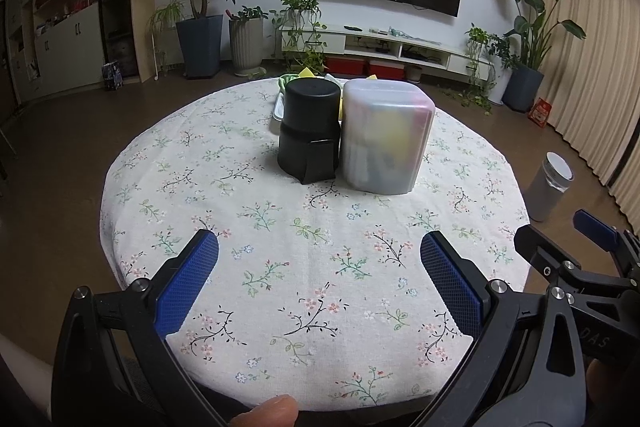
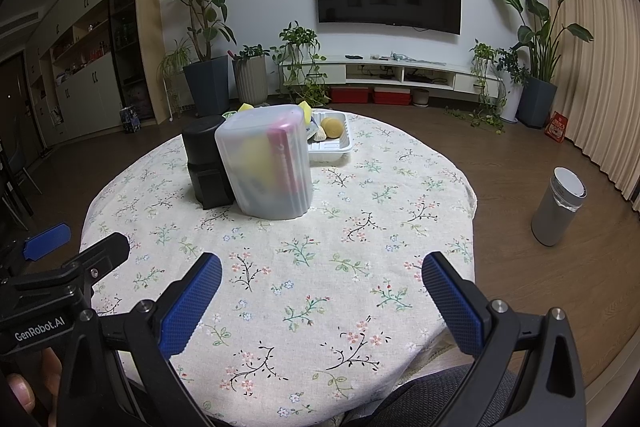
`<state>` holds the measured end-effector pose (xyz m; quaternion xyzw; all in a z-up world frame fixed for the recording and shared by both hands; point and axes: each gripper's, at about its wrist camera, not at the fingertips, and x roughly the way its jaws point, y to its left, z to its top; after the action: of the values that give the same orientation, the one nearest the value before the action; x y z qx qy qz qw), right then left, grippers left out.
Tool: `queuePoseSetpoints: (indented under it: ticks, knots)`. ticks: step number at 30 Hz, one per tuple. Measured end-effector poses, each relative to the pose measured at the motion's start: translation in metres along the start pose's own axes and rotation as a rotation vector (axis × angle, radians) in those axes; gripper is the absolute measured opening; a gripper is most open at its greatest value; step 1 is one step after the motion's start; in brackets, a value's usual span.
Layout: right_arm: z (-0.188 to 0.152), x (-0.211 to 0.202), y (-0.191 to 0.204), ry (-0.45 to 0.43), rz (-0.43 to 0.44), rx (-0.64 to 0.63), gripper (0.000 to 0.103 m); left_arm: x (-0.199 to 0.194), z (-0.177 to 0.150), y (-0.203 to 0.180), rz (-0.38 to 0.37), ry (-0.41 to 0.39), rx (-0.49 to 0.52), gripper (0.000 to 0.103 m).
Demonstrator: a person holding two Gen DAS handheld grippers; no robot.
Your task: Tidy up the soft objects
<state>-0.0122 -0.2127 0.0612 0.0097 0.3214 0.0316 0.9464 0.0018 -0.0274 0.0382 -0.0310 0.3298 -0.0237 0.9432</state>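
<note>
Both grippers hover low over the near edge of a round tabletop (image 1: 280, 227) covered in a floral cloth, side by side and pointing toward the middle. The left gripper (image 1: 319, 255) has its jaws spread wide with nothing between the blue pads; a fingertip (image 1: 268, 413) of the holding hand shows at the bottom edge of its view. The right gripper (image 2: 322, 277) is level with it, jaws equally wide and empty, and part of the hand (image 2: 28, 379) on the neighbouring left tool shows at the lower left of the right wrist view.

In the middle of the tabletop stand two upright containers, touching or just beside each other: a black cylindrical container (image 1: 308, 131) on the left and a translucent plastic box (image 1: 386, 137) on the right (yellow and pink shapes show blurred through its wall; what they are cannot be told). Behind them, near the far edge, lies a white tray (image 2: 332, 147) holding the soft things: yellow sponges (image 2: 334, 127) and a pale piece beside them. Both grippers are well apart from the containers and the tray.
</note>
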Motion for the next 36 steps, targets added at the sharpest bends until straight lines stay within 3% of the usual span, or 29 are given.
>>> queuePoseSetpoints:
  ticks: [36]
  knots:
    - [0.0013,-0.0006,0.0001,0.002,0.000,-0.001,0.103,0.0029,-0.0020,0.0003,-0.006,0.005,0.001,0.103]
